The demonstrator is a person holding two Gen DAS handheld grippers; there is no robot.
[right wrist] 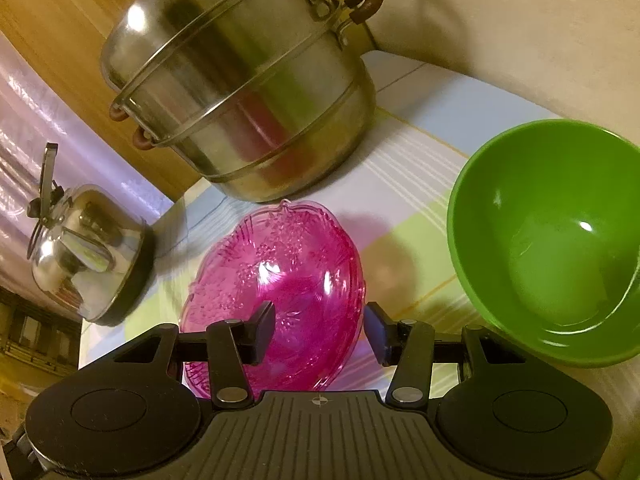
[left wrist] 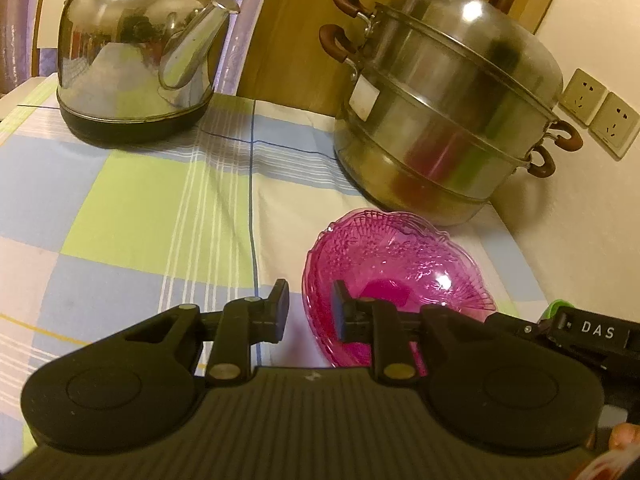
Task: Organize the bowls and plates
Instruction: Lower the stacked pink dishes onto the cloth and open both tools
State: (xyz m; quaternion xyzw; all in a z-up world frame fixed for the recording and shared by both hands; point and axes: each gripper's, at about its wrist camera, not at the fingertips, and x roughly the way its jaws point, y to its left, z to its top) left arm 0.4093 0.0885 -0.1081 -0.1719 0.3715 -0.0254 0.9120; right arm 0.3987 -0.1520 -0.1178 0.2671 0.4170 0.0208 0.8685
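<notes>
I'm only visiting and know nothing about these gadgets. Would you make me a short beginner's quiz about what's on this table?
1. True or false: the pink glass dish sits inside the green bowl.
2. Which thing stands right behind the pink glass dish? A) the steamer pot B) the kettle C) a frying pan
3. Fill in: the rim of the pink glass dish lies between the fingers of the ____ gripper.

Key:
1. False; it rests on the checked cloth, beside the bowl.
2. A.
3. Both fit: the left gripper and the right gripper each straddle the rim, jaws apart, not pressing on it.
</notes>
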